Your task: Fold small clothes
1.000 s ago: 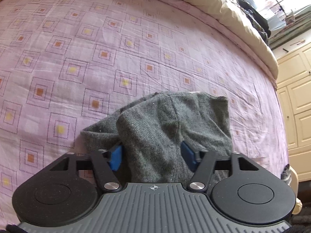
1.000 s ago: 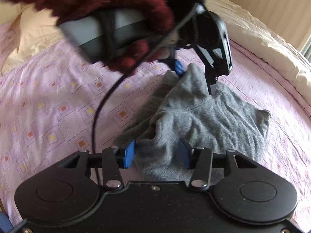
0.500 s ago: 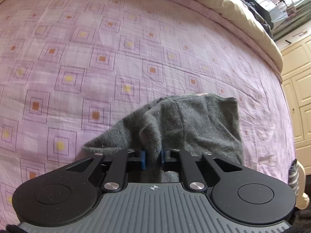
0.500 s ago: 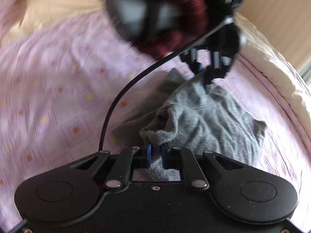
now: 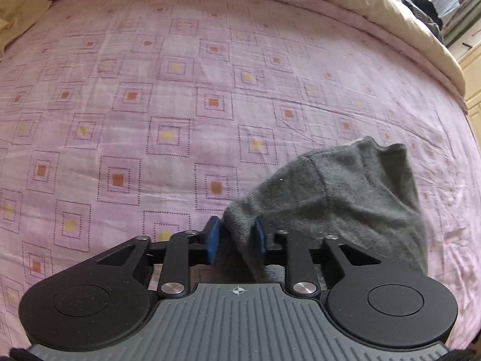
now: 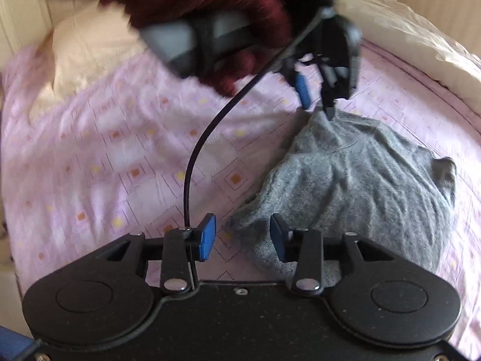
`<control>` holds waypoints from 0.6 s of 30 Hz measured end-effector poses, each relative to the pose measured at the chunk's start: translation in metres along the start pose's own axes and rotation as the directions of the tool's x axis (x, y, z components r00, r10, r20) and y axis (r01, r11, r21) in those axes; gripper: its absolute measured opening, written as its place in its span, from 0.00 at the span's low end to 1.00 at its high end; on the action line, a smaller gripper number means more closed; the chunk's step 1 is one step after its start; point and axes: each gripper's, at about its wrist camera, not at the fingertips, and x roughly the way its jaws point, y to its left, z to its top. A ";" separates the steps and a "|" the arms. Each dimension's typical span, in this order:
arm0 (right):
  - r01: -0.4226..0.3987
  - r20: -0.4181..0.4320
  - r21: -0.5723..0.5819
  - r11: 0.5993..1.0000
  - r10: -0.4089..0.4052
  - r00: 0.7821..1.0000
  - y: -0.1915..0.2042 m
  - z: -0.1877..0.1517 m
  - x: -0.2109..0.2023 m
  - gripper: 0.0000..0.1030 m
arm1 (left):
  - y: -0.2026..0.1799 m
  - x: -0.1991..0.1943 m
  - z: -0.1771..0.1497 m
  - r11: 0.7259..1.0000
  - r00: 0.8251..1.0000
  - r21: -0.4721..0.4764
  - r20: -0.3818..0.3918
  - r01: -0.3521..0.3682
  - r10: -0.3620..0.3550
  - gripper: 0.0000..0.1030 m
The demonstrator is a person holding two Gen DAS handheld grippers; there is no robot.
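A small grey knit garment (image 5: 330, 198) lies bunched on the pink patterned bed sheet (image 5: 180, 105). In the left wrist view my left gripper (image 5: 236, 237) straddles the garment's near fold. Its jaws are opening: the cloth leans on the right pad and stands off the left one. In the right wrist view the garment (image 6: 360, 186) spreads to the right. My right gripper (image 6: 243, 237) is opening too, with the near corner lying loose between its pads. The left gripper (image 6: 315, 103), held by a hand in a dark red glove (image 6: 210, 6), stands over the garment's far corner.
A cream duvet (image 5: 390, 15) runs along the far side of the bed and a cream pillow (image 6: 90, 54) lies at the head. Cream cupboards (image 5: 473, 69) stand past the bed's right edge. A black cable (image 6: 195, 165) hangs from the left gripper across the sheet (image 6: 90, 165).
Half a second ago both grippers were pinched shut on folds of the garment; now both have let go and spread. In the left wrist view the garment sits further right.
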 end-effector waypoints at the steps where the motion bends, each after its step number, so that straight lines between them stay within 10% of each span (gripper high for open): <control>1: -0.018 0.026 0.034 0.999 0.017 1.000 -0.007 -0.003 -0.009 0.60 | 0.000 -0.008 -0.003 1.000 1.000 0.000 0.029 -0.004 0.004 0.32; 9: 0.033 0.091 0.378 0.925 -0.073 0.993 -0.089 -0.024 -0.052 0.72 | -0.046 -0.073 -0.039 0.995 0.978 0.079 0.195 0.055 -0.070 0.53; 18: 0.206 0.018 0.564 0.800 -0.261 0.965 -0.174 -0.038 -0.047 0.72 | -0.094 -0.043 -0.097 0.970 0.981 0.240 0.175 0.044 -0.088 0.53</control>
